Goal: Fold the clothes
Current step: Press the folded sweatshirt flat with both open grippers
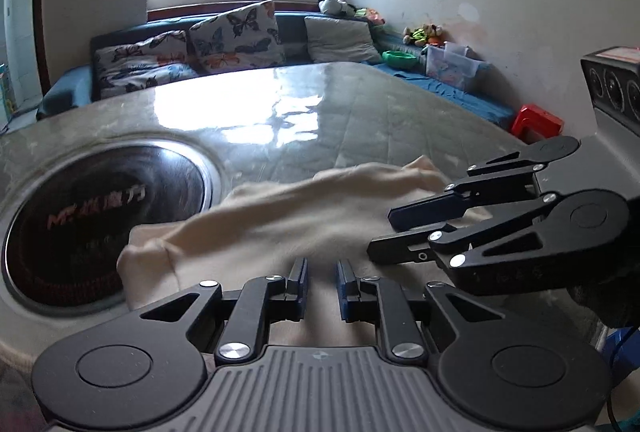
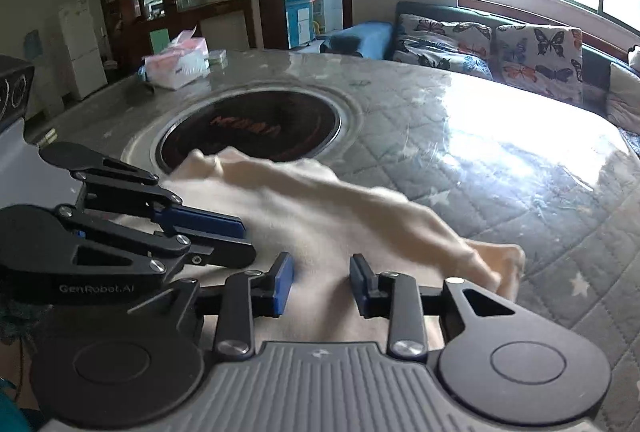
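The cream cloth point(image 1: 280, 216) lies on the quilted table point(image 1: 360, 119), low in the frame right ahead of my jaws, its long axis running from the left, by the round black hob point(image 1: 104, 220), toward the right. My left gripper point(image 1: 322, 282) and right gripper point(image 2: 320, 282) both stand parted over its near edge with nothing between the pads, side by side and about equally near. The hob's red writing is blurred, perhaps "Mr." plus Chinese characters; my left gripper's side reads "GenRobot.AI".

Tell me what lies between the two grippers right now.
Only the cream garment; both wrist views show it under the open left gripper and open right gripper.
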### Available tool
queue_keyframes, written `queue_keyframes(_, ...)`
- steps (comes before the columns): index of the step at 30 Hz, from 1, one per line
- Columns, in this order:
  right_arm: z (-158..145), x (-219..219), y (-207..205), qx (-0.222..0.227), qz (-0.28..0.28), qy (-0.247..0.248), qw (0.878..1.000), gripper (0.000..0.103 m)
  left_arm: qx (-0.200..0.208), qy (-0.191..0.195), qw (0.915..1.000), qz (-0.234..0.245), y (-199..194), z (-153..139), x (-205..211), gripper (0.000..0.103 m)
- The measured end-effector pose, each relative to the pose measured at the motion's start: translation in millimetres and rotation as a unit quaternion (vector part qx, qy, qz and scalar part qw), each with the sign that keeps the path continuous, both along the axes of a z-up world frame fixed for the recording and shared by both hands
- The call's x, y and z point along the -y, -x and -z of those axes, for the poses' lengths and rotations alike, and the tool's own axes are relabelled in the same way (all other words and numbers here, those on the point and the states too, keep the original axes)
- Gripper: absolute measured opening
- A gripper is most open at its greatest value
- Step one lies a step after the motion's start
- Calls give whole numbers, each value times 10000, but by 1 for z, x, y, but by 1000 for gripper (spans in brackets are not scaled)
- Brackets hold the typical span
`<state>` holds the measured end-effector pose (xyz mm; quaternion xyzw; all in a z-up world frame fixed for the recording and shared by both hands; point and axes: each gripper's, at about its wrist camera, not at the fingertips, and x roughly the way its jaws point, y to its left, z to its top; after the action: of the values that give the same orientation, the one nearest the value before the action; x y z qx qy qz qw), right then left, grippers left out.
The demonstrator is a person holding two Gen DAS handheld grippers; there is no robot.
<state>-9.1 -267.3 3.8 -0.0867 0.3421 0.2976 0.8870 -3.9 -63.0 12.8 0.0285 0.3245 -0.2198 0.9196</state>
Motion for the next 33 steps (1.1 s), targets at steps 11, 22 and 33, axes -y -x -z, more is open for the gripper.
queue_keyframes(11, 2, 4, 13, 161, 75, 85, 9998, 41, -19, 339, 9969, -714, -4, -4, -36, 30)
queue_keyframes(22, 2, 11, 14, 114, 169, -34, 9998, 44, -75, 467, 9886, -1428, -28, -4, -69, 29)
queue_keyframes(33, -12, 14, 36, 211, -122, 18, 9997, 52, 334, 33, 9994, -42, 29, -17, -15, 30)
